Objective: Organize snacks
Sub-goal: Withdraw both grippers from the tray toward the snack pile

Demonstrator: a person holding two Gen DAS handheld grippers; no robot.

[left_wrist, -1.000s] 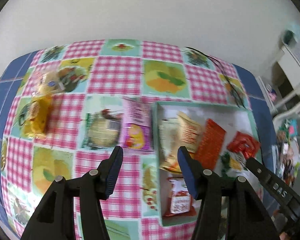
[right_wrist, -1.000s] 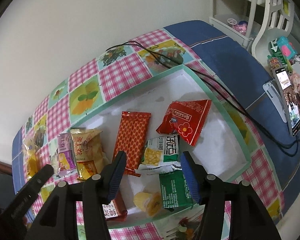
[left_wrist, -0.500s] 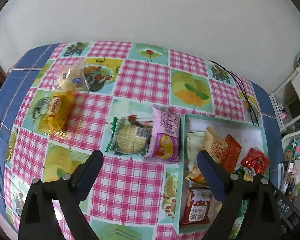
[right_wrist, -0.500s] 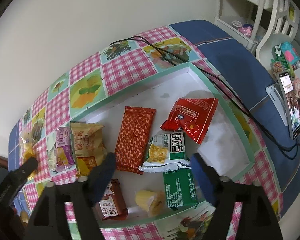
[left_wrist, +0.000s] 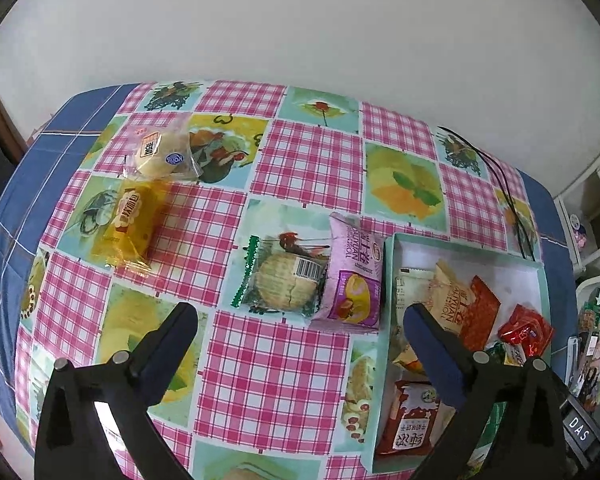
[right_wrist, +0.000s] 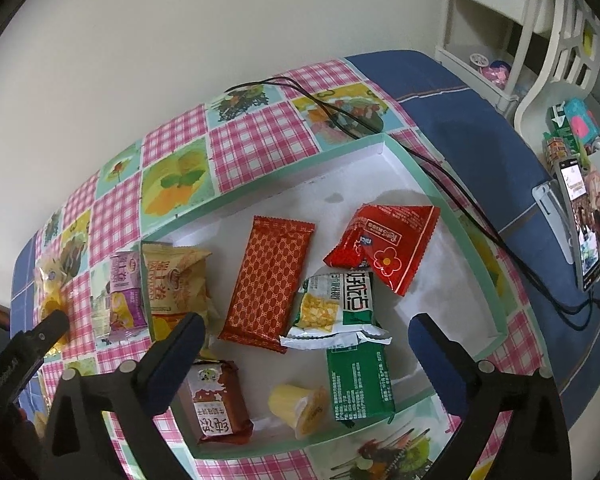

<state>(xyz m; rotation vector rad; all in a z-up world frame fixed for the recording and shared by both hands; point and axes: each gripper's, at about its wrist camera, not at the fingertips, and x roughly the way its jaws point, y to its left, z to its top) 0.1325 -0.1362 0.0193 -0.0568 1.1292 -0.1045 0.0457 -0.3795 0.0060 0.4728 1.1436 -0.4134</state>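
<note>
Soft even light, sharp centre, fisheye warp + dark corners.

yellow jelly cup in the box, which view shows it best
The right wrist view: the yellow jelly cup lies on its side in plain sight near the box front wall, beside the green packet. In the left wrist view it is hidden behind the left gripper.
</note>
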